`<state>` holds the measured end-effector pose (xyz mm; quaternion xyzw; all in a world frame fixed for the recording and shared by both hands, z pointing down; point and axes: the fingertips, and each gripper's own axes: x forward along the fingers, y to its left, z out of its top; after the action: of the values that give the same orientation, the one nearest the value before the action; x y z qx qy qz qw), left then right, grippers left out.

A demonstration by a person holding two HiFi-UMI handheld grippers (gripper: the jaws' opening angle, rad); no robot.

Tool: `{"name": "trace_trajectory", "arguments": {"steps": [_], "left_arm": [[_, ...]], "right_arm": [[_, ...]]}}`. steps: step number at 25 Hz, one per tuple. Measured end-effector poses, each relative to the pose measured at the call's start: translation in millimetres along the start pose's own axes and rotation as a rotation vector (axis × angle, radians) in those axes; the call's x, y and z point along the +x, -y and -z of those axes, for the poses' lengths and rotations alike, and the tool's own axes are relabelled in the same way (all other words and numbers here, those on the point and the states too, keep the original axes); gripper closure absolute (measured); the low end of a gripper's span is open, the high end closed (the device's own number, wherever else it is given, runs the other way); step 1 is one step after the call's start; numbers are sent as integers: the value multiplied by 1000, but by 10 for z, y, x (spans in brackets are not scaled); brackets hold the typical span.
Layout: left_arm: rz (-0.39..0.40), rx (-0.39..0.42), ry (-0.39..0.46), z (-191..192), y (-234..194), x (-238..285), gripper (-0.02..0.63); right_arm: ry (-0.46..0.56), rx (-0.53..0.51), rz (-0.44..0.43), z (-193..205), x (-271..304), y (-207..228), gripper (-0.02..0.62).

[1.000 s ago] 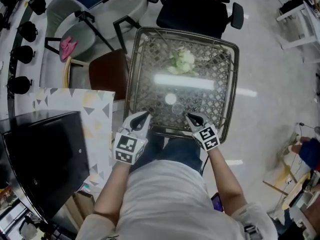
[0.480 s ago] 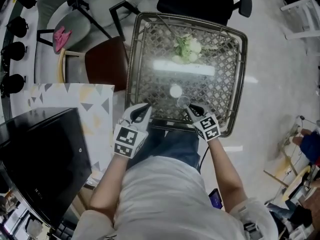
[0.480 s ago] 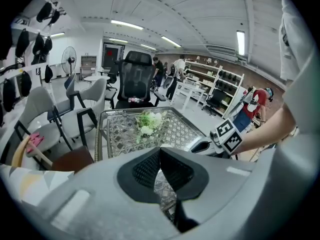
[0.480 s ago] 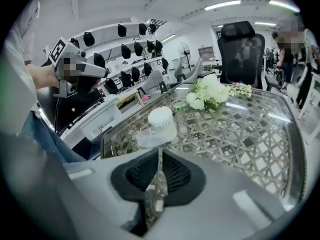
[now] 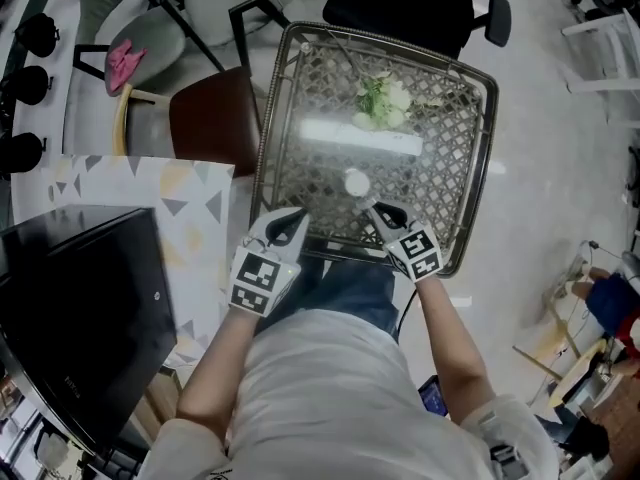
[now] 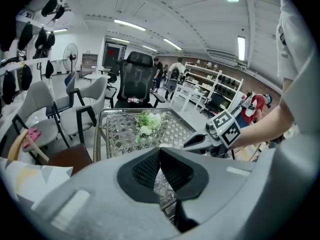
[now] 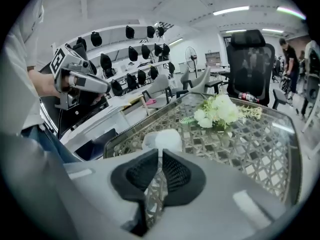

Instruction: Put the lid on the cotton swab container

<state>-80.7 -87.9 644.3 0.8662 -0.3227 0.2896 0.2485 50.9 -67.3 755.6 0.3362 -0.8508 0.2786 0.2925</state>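
The cotton swab container (image 5: 356,181) is a small white round thing on the glass table top (image 5: 440,168). In the right gripper view the container (image 7: 167,139) stands just past the jaw tips, with a clear, pale piece (image 7: 149,141) against its left side that may be the lid. My right gripper (image 5: 374,209) is at the table's near edge, just short of the container, its tips together with nothing seen between them. My left gripper (image 5: 297,216) hovers over the near-left edge, also shut and empty, well left of the container.
A white and green flower bunch (image 5: 384,98) lies at the far side of the table. A metal rail (image 5: 262,138) rims the table. A brown chair seat (image 5: 212,128) and a patterned board (image 5: 150,193) are to the left, and a black office chair (image 5: 405,3) stands beyond.
The right gripper has edged forward to the spot beside the container where a clear round piece showed before. The left gripper has barely moved. The head view has shifted a little.
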Motion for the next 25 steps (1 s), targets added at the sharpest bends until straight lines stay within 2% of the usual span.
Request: {"name": "trace_trajectory", "arguments": {"steps": [9, 18, 25], "left_arm": [[-19, -52, 17, 117, -96, -101, 597], [-72, -121, 20, 311, -261, -271, 597], [-86, -145, 26, 382, -292, -288, 597]], "right_arm": [[-27, -32, -25, -217, 238, 19, 568], [-83, -75, -9, -369, 492, 91, 568], [-140, -89, 8, -380, 578, 123, 568]]}}
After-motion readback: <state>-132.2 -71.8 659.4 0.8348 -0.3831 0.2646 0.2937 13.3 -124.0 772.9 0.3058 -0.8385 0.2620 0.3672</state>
